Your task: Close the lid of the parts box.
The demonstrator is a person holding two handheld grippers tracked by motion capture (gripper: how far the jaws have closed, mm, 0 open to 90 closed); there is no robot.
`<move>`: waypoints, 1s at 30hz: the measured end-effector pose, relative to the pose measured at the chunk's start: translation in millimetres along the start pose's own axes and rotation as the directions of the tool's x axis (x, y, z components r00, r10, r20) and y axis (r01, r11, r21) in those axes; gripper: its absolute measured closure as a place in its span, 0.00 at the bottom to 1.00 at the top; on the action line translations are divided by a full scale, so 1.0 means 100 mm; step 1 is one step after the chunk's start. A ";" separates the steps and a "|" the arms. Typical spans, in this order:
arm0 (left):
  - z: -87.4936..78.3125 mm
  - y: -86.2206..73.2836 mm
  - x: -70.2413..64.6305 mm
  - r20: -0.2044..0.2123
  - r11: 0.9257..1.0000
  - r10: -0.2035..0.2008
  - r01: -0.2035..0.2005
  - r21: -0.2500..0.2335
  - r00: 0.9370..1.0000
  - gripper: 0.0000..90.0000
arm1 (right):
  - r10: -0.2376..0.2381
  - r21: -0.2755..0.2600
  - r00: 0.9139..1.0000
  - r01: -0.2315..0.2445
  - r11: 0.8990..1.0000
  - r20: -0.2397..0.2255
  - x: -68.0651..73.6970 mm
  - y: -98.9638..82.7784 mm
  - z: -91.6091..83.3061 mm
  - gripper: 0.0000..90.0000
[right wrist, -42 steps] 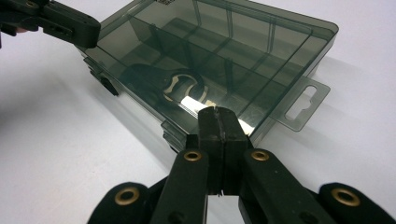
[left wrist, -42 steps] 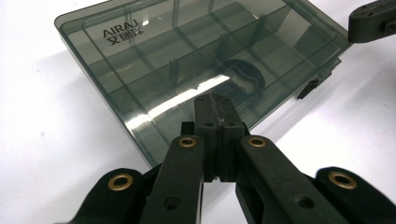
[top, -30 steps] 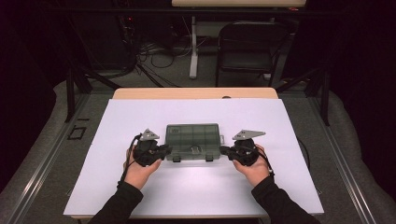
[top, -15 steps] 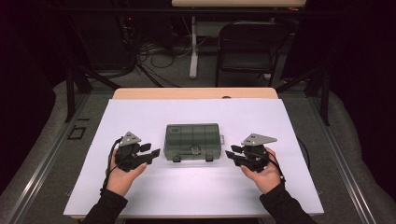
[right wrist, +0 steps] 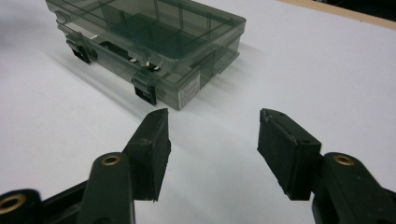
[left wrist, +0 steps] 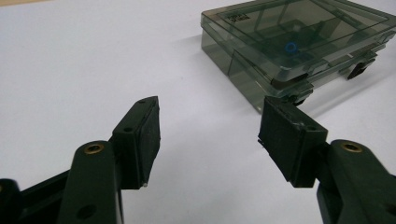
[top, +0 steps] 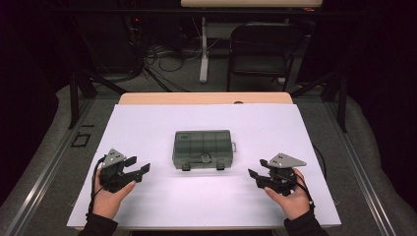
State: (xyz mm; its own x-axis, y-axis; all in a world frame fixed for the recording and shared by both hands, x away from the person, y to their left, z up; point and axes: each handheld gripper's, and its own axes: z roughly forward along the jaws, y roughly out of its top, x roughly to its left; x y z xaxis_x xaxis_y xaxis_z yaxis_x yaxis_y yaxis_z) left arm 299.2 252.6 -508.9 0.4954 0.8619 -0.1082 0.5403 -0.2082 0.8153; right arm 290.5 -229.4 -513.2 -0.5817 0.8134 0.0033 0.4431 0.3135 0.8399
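Smoky see-through plastic compartment box (top: pixel 202 148), lid closed, 2 dark latches in front, flat on white table (top: pixel 147 123). Left gripper (top: pixel 137 167) and right gripper (top: pixel 255 177) jaws just opened, nothing between them.

A smoky translucent compartment box (top: pixel 202 149) lies shut in the middle of a white sheet (top: pixel 147 123) covering the table, its two dark latches on the near edge. The left gripper (top: pixel 138 167) sits near and to the left of the box, well apart from it; its jaws have just been opening and stand spread with nothing between them. The right gripper (top: pixel 255 178) sits near and to the right, likewise apart, its jaws also just opened and empty. A folding chair (top: pixel 265 49) stands beyond the table's far edge.
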 end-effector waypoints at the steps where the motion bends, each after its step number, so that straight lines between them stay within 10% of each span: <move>1: -0.01 -0.01 0.01 0.000 1.000 -0.005 0.005 -0.004 1.000 0.42 | 0.006 -0.001 1.000 -0.006 1.000 0.005 0.00 -0.03 -0.01 0.45; 30: 0.13 -0.27 0.01 -0.008 0.999 0.006 -0.007 -0.046 1.000 0.40 | 0.068 -0.038 0.995 -0.066 0.997 0.071 -0.15 -0.46 -0.01 0.44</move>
State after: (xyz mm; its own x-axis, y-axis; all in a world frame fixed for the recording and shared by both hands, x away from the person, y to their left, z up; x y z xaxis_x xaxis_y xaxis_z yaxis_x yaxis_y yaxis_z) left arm 294.2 252.6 -538.2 0.4936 0.8641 -0.0986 0.5051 -0.1925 0.8413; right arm 278.5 -256.2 -551.4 -0.4999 0.8658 0.0218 0.4540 0.2405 0.8579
